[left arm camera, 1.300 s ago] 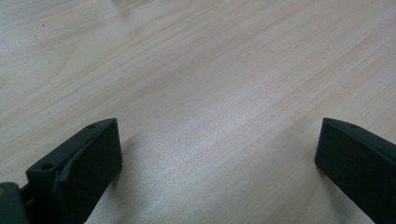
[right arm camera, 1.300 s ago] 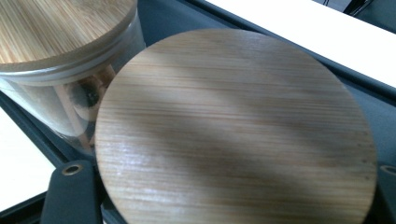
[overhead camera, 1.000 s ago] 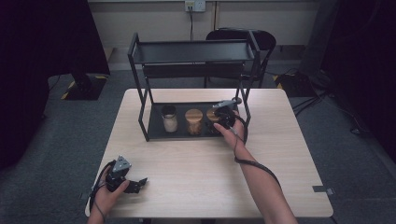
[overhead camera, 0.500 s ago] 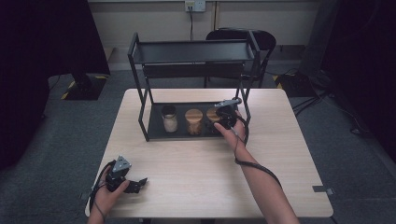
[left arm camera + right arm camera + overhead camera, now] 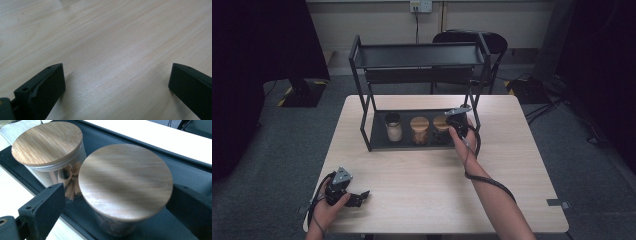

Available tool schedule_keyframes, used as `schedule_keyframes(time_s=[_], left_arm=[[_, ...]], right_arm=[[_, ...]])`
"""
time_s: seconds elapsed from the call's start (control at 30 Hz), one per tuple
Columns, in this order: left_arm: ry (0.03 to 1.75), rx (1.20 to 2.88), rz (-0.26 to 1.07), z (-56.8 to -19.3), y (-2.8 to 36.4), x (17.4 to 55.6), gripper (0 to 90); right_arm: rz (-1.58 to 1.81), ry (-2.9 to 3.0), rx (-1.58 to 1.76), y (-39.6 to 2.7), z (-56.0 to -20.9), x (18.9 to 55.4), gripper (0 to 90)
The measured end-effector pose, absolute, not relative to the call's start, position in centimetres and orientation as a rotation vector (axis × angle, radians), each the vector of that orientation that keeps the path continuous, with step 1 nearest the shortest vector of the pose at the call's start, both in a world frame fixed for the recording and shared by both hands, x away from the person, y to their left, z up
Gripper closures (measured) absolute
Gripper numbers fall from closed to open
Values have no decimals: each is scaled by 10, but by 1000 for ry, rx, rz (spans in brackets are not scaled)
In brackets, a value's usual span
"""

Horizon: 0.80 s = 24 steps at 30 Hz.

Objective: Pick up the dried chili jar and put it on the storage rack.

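Three jars stand in a row on the lower shelf of a black two-tier rack. The left jar has a dark lid; the middle jar and the right jar have wooden lids. My right gripper reaches in around the right jar. Its jaws have just been opening and stand apart on either side of the jar without pressing it. The neighbouring jar holds pale sticks. My left gripper rests open on the table's near left corner, with bare wood between its jaws.
The rack's upper shelf overhangs the jars, and its right posts stand close to my right hand. A dark chair sits behind the table. A cable trails along the right forearm.
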<state>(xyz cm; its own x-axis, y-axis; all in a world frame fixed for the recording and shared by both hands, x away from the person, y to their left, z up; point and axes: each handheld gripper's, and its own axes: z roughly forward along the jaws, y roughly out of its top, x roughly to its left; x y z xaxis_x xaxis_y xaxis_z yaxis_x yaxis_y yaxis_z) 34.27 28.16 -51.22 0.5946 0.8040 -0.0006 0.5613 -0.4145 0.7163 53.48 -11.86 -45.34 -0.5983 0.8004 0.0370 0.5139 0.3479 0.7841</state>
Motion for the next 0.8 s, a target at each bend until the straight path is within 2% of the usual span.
schedule_keyframes(time_s=[0.8], left_arm=[[1075,2135,454,-512,282,342,2]], right_arm=[[1132,2275,1187,-135,-455,512,13]])
